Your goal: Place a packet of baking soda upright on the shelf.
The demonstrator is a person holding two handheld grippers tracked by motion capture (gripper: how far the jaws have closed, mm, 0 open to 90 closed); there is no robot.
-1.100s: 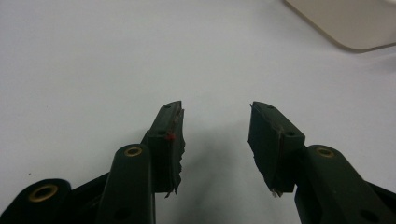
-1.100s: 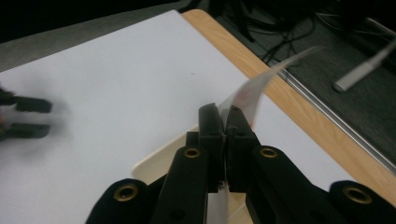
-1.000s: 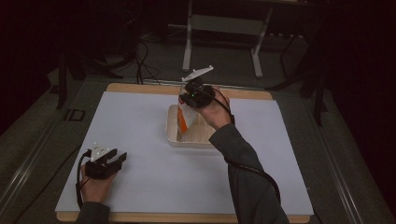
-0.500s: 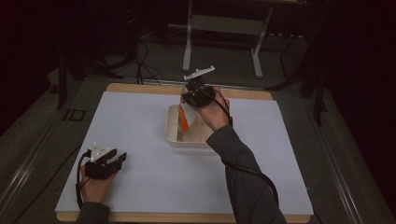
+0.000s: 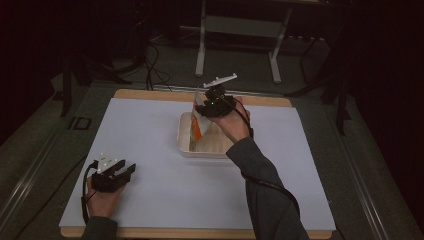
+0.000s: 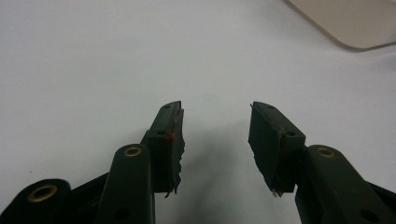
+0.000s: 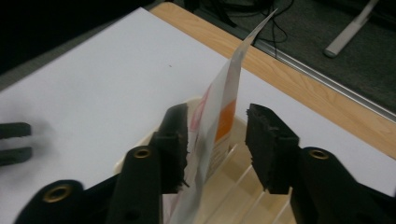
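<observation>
The right gripper [image 7: 215, 140] is hovering over the shallow cream tray [image 5: 186, 145] near the far middle of the table, its jaws parted, with a thin white-and-orange packet [image 7: 219, 116] standing on edge between them. In the right gripper view the packet is lying against or just beside the left-hand pad [image 7: 180, 135], while a clear gap separates it from the other pad, so the jaws are not clamping it; whether that one pad is truly touching it cannot be told. In the high view the right gripper [image 5: 216, 102] is sitting at the packet's [image 5: 198, 125] upper end, and the packet is slanting down into the tray, its lower edge apparently resting inside; this suggests the packet is leaning there with the tray floor taking its weight, though how it is supported cannot be seen outright. Ridges on the tray floor are showing below the jaws in the right gripper view. The left gripper [image 6: 215, 140] is resting low over the white table covering [image 5: 150, 130], jaws spread wide and holding nothing, at the near-left part of the table and well apart from the tray; in the high view the left gripper [image 5: 112, 172] is pointing roughly toward the tray, probably parked clear so that the right hand [image 5: 235, 122] has room to work alone. A corner of the tray is appearing at the upper right of the left gripper view.
</observation>
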